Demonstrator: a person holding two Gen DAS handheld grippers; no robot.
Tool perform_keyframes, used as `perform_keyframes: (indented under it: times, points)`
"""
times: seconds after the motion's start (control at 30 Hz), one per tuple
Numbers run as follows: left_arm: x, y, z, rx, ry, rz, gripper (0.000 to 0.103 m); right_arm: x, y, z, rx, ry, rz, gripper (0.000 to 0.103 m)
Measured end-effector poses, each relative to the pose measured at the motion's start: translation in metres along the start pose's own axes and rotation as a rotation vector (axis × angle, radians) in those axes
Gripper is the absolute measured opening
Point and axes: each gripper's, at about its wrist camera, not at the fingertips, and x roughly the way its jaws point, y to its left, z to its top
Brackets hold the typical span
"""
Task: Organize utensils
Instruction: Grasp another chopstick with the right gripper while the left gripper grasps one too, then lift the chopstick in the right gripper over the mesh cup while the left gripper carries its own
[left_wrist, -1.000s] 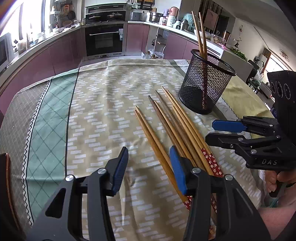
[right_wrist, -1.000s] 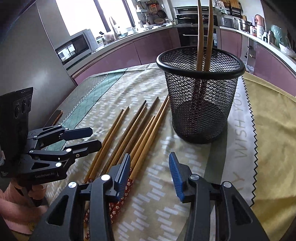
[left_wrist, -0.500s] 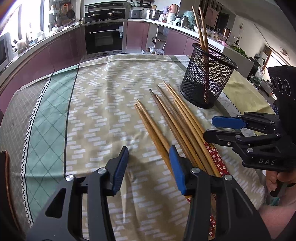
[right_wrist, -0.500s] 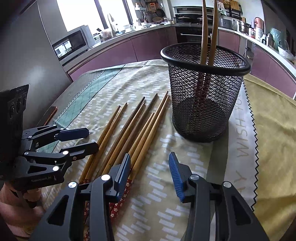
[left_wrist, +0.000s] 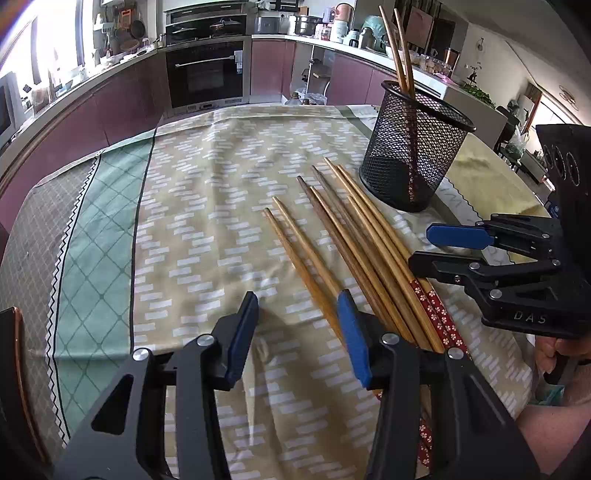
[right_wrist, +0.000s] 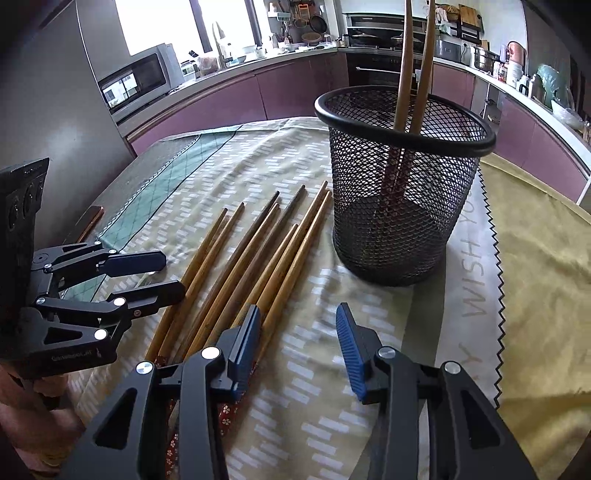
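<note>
Lying fanned out on the patterned tablecloth (left_wrist: 207, 206), the loose chopsticks (left_wrist: 354, 243) are what you have left to sort: eight of them by my count, tips aimed toward the black mesh holder (right_wrist: 402, 192), patterned red ends toward you. Two chopsticks (right_wrist: 413, 62) already stand upright in that holder, leaning on its rim, so the job looks to be under way but mostly ahead of you. Compared with a second ago, little on the table has shifted; the sticks lie as they did and both of your hands have held nearly the same place above the near ends. What has changed is your right gripper (right_wrist: 297, 343): its jaws are closing, yet nothing sits between the blue pads (the nearest stick passes just under and outside the left-hand finger (right_wrist: 245, 347)). Your left gripper (left_wrist: 297, 332) has its fingers apart and empty, with the two leftmost sticks running just beside its right-hand finger (left_wrist: 352, 332). That narrowing on the right reads to me as sizing the gap for a thin stick, not a grasp. Before it can take anything you would probably need to slide it left over a chopstick. Behind it all runs the kitchen counter (left_wrist: 110, 70), well apart from the work.
</note>
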Motion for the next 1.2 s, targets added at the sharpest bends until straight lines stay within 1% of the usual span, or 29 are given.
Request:
perform_keyframes:
  times: [0.07,0.2,0.33,0.37,0.43,0.53,0.67,0.73,0.9,1.07,1.2]
  points:
    - [0.000,0.000,0.001,0.004,0.004,-0.002,0.040,0.001,0.002,0.000,-0.012,0.007,-0.023,0.032]
    - [0.003,0.001,0.003,0.002,0.014,-0.008,0.040,0.004,0.004,0.002,-0.019,0.012,-0.040,0.031]
    - [0.007,0.001,0.006,0.006,0.014,0.006,0.038,0.009,0.008,0.007,-0.028,0.012,-0.054,0.030]
    - [0.008,0.001,0.008,0.005,0.013,0.014,0.036,0.010,0.009,0.008,-0.029,0.010,-0.057,0.029]
    - [0.010,0.000,0.011,0.003,0.013,0.030,0.028,0.013,0.009,0.011,-0.027,0.006,-0.061,0.027]
    - [0.013,0.003,0.014,-0.014,0.013,0.041,0.018,0.015,0.006,0.014,-0.009,0.001,-0.057,0.019]
    - [0.014,0.006,0.015,-0.045,0.010,0.035,0.013,0.013,-0.001,0.014,0.019,-0.005,-0.041,0.009]
    - [0.012,0.008,0.014,-0.060,0.008,0.035,0.010,0.012,-0.005,0.014,0.039,-0.008,-0.026,0.007]
    - [0.009,0.010,0.012,-0.078,0.002,0.029,0.008,0.007,-0.012,0.012,0.077,-0.025,0.005,0.006]
    - [-0.001,0.009,0.012,-0.076,-0.017,0.016,0.007,-0.002,-0.014,0.010,0.076,-0.044,0.028,0.006]
    - [-0.010,0.007,0.014,-0.069,-0.035,-0.001,0.007,-0.012,-0.014,0.007,0.070,-0.063,0.070,0.006]
